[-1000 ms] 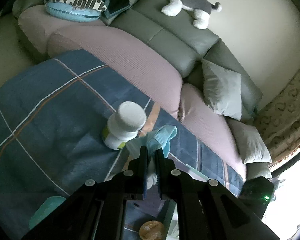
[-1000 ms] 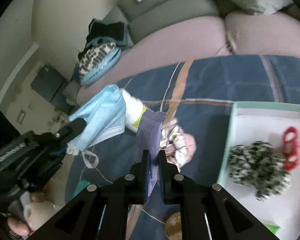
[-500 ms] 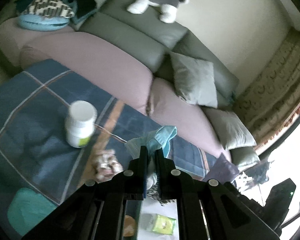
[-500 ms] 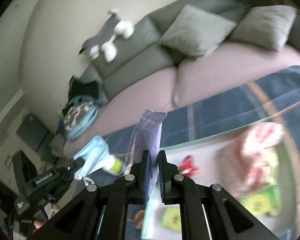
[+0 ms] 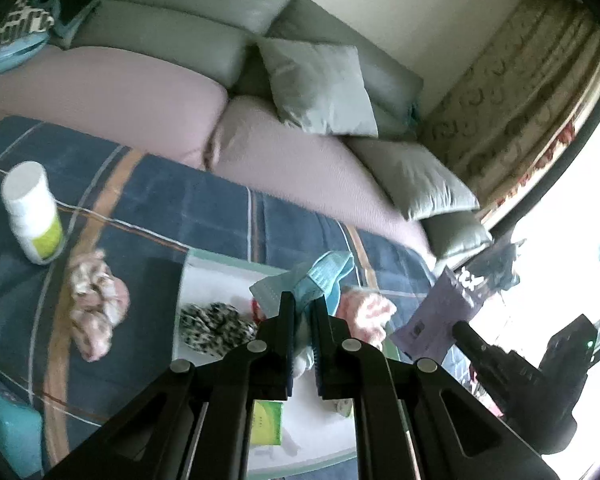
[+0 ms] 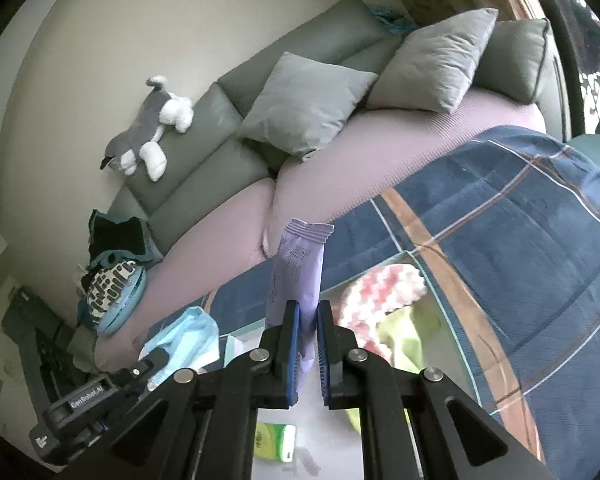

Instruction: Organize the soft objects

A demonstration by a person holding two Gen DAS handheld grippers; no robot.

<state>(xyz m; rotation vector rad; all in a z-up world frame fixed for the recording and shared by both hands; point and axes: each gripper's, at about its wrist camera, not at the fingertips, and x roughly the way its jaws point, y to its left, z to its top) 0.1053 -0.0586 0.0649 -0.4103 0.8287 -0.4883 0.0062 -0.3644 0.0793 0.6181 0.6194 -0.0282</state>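
Observation:
My left gripper (image 5: 300, 308) is shut on a light blue face mask (image 5: 320, 276), held above a white tray (image 5: 216, 280) with a pale green rim. My right gripper (image 6: 305, 316) is shut on a purple sachet (image 6: 298, 268) that stands up between the fingers; in the left wrist view the purple sachet (image 5: 440, 312) shows at the right. In the right wrist view the face mask (image 6: 188, 336) hangs from the other gripper at lower left. In the tray lie a black-and-white scrunchie (image 5: 216, 326), a pink-and-white knitted cloth (image 6: 380, 296) and a green packet (image 5: 266, 422).
A white bottle with a green label (image 5: 32, 212) and a pink floral scrunchie (image 5: 94, 308) sit on the blue checked blanket (image 5: 204, 208) left of the tray. Behind runs a sofa with grey cushions (image 6: 304, 104) and a plush dog (image 6: 148, 128). A teal lid (image 5: 4, 428) lies at lower left.
Both grippers swung right, from over the bottle and blanket to over the tray, each keeping its grip. The bottle and floral scrunchie slid to the left of the left wrist view.

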